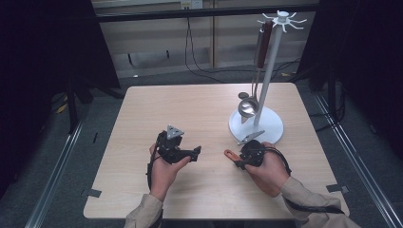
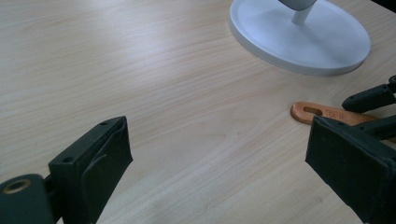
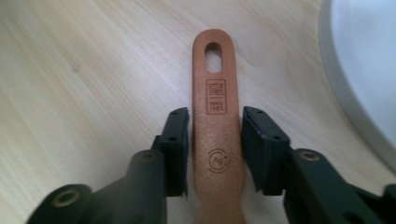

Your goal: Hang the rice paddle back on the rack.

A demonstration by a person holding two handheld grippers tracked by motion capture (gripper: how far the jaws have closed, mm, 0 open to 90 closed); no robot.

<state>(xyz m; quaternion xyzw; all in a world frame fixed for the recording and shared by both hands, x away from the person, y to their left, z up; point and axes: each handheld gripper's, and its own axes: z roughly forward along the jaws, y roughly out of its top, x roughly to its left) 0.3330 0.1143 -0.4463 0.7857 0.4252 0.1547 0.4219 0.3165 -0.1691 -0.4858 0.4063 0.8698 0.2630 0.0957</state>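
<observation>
The utensil's brown handle (image 3: 217, 126) lies flat on the table (image 1: 142, 118), between the right gripper's (image 3: 215, 142) narrowed jaws, pads just beside it, not plainly pressing. Its metal end points toward the stand (image 1: 259, 124), where a ladle (image 1: 248, 107) already hangs. Gripping, lifting and hanging remain. The left gripper (image 2: 224, 163) waits beside, jaws wide and empty.

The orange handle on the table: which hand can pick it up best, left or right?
Right. The right tongs already straddle the orange handle, one pad close on each side, so they likely only need to squeeze. The left tongs are wide open over bare table, with the handle off to their side.
</observation>
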